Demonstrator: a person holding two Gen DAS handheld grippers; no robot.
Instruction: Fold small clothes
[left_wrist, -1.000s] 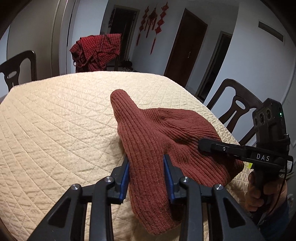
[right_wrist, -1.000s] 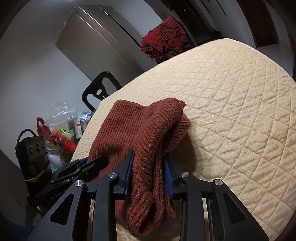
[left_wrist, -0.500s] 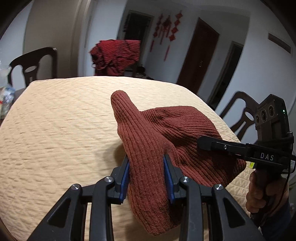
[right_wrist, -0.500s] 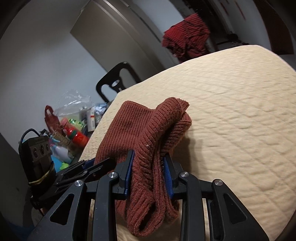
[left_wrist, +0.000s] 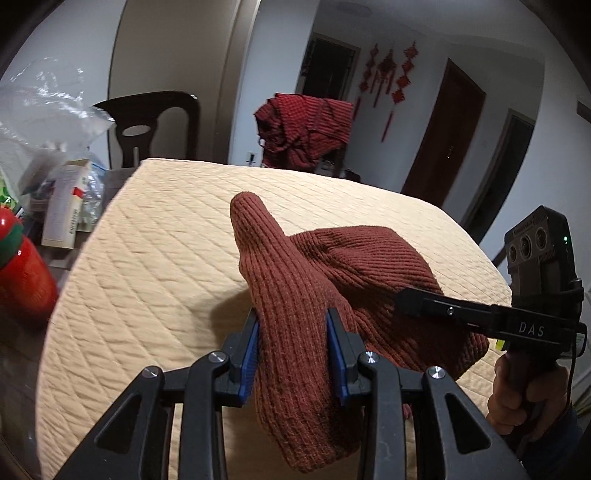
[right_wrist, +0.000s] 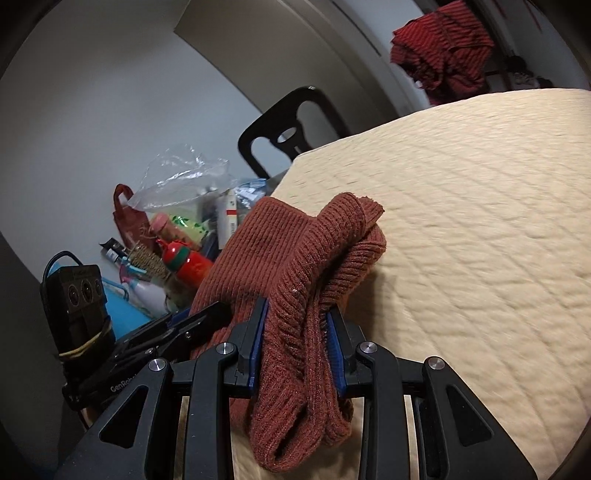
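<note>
Between your left claw (left_wrist: 293, 347) pads sits one bunched end of the knit (left_wrist: 351, 266), clenched; your right claw (right_wrist: 295, 343) pinches the other end, so it hangs clear above the quilt (left_wrist: 155, 258), ready to lay flat.

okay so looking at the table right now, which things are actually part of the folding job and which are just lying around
Part of the job:
- rust knit garment
- left claw and right claw, both clamped on it
- quilted table cover

Lying about:
- red checked cloth on a far chair
- red bottle
- plastic bag and the boxes beside it
</note>
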